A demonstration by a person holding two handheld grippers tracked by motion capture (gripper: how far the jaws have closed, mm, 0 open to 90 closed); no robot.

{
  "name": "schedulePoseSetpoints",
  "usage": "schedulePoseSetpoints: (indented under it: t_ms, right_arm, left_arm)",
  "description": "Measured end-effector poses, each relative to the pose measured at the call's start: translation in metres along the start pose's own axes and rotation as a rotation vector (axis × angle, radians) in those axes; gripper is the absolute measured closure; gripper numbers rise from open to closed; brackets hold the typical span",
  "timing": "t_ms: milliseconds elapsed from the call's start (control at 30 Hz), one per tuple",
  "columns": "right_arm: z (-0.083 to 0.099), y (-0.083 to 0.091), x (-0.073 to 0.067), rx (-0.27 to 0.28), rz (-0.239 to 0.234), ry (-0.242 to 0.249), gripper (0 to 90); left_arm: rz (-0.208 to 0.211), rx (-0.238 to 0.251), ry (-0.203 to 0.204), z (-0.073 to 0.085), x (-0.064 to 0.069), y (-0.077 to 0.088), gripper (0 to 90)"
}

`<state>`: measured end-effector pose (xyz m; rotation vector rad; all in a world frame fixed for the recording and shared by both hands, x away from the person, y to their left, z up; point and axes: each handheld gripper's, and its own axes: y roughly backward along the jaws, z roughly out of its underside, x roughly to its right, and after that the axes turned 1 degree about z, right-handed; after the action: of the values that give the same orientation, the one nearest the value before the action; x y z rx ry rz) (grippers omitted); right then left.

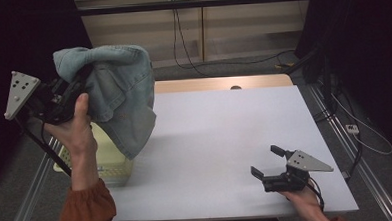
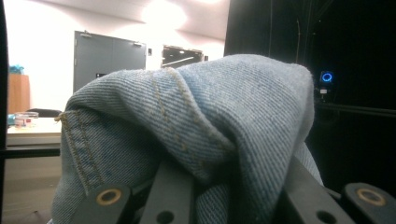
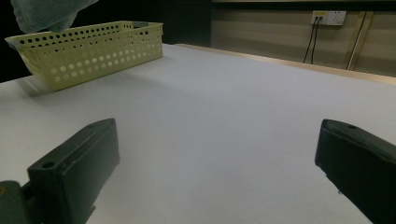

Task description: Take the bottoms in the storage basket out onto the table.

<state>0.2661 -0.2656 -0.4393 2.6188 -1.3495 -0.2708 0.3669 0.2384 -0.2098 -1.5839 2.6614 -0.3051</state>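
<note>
White matte table (image 1: 225,134); perforated pale-yellow plastic basket (image 1: 114,166) at near-left edge. Left gripper (image 1: 75,90) raised over basket, jaws clamped on light-blue denim garment (image 1: 121,99), stitched seams, bunched on top, long axis hanging down toward basket. Right gripper (image 1: 269,162) near-right on table, jaws wide, empty.

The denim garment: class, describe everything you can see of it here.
The denim garment is pale blue, faded cloth with tan double-stitched seams, crumpled into a loose bundle. The left tongs are shut on a fold of it and hold it in the air. Its lower part hangs down over the yellow perforated basket at the table's left edge. What kind of garment it is cannot be told.
</note>
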Motion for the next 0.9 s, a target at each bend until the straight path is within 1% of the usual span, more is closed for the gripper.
schedulePoseSetpoints:
  t_ms: [433,533,667,700,833,900]
  right_arm:
    - [0.0,0.0,0.0,0.001,-0.003,-0.001,0.0]
    - [0.0,0.0,0.0,0.001,-0.003,-0.002,0.0]
    - [0.0,0.001,0.0,0.0,-0.003,0.004,0.0]
    - [0.0,0.001,0.0,-0.001,-0.002,0.002,0.0]
    - [0.0,0.001,0.0,-0.002,-0.002,0.003,0.0]
    - [0.0,0.0,-0.001,-0.003,-0.004,0.004,0.0]
  left_arm:
    - [0.041,-0.007,0.006,0.001,0.016,-0.015,80.4]
    - [0.053,-0.013,-0.002,0.001,0.02,-0.018,80.4]
    - [0.061,-0.013,0.006,0.002,0.024,-0.021,80.4]
    - [0.063,-0.016,0.0,0.002,0.025,-0.021,80.4]
    - [0.074,-0.017,0.0,0.001,0.03,-0.024,80.4]
    - [0.083,-0.021,-0.009,0.001,0.031,-0.025,80.3]
